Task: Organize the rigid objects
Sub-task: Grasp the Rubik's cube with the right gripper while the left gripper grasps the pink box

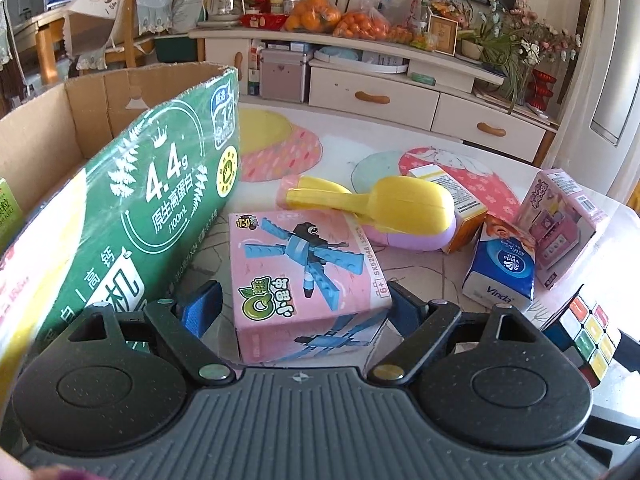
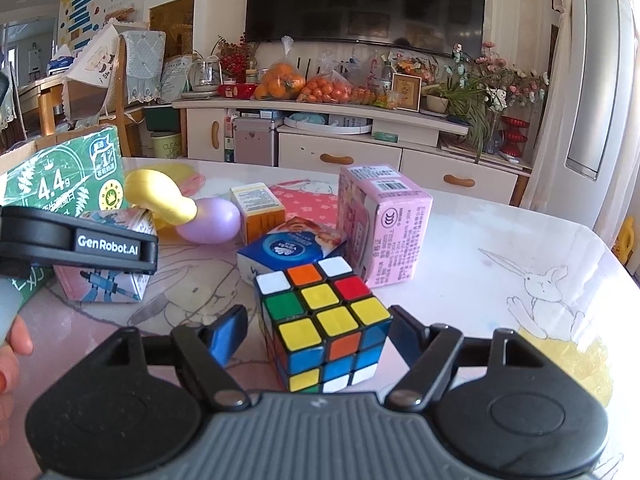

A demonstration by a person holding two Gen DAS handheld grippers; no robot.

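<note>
Item 1, Rubik's cube [image 2: 324, 320]: on the table [image 2: 480, 280], between your right gripper [image 2: 316, 330] pads, which stand spread with gaps on both sides; not gripped.

Item 2, pink brick-toy box [image 1: 304, 276]: bracketed by your left gripper [image 1: 304, 304], jaws wide, not pressing as far as the view shows.

Item 3, cardboard carton [image 1: 92, 120]: at ten o'clock of that box; its contents are mostly hidden, only a green edge showing.

Items 4–7, unsorted, twelve to two o'clock: yellow-and-lilac toy [image 1: 384, 212], orange carton [image 1: 456, 200], tissue pack [image 1: 500, 268], pink box [image 1: 560, 224].

Status: judged early; at least six pieces left on the table.
</note>
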